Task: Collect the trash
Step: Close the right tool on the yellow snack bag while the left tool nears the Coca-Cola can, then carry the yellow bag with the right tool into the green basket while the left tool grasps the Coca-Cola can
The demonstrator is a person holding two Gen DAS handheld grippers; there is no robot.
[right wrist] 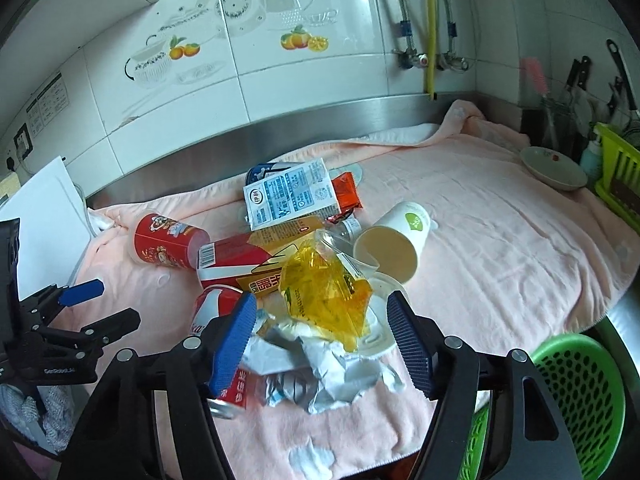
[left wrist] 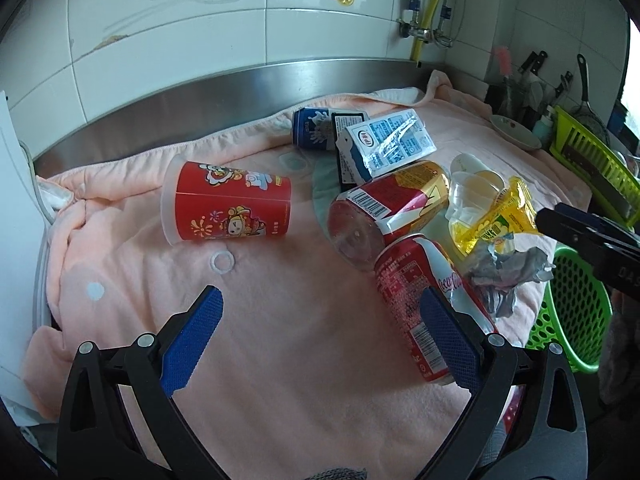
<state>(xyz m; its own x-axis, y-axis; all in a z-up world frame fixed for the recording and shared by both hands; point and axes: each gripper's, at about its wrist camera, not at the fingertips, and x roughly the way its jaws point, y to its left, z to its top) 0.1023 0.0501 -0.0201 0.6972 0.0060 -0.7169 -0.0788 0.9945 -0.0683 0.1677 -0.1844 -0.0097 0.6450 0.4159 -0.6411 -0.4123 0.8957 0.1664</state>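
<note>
Trash lies heaped on a pink towel (left wrist: 280,360): a red printed cup (left wrist: 228,204), a blue-white milk carton (left wrist: 388,144), a red-gold can (left wrist: 384,208), a Coca-Cola can (left wrist: 416,300), a yellow wrapper (right wrist: 320,292), crumpled grey-white paper (right wrist: 332,368) and a white paper cup (right wrist: 396,240). My left gripper (left wrist: 320,300) stands open over bare towel, its right finger just in front of the Coca-Cola can. My right gripper (right wrist: 320,300) straddles the yellow wrapper and the crumpled paper. Its pads sit close on both sides without a clear press.
A green mesh basket (right wrist: 576,392) hangs below the counter's right front edge. A plate (right wrist: 552,168), a green dish rack (right wrist: 620,176) and knives stand at the far right. A steel backsplash and tiled wall close the back. A blue can (left wrist: 310,128) lies behind the carton.
</note>
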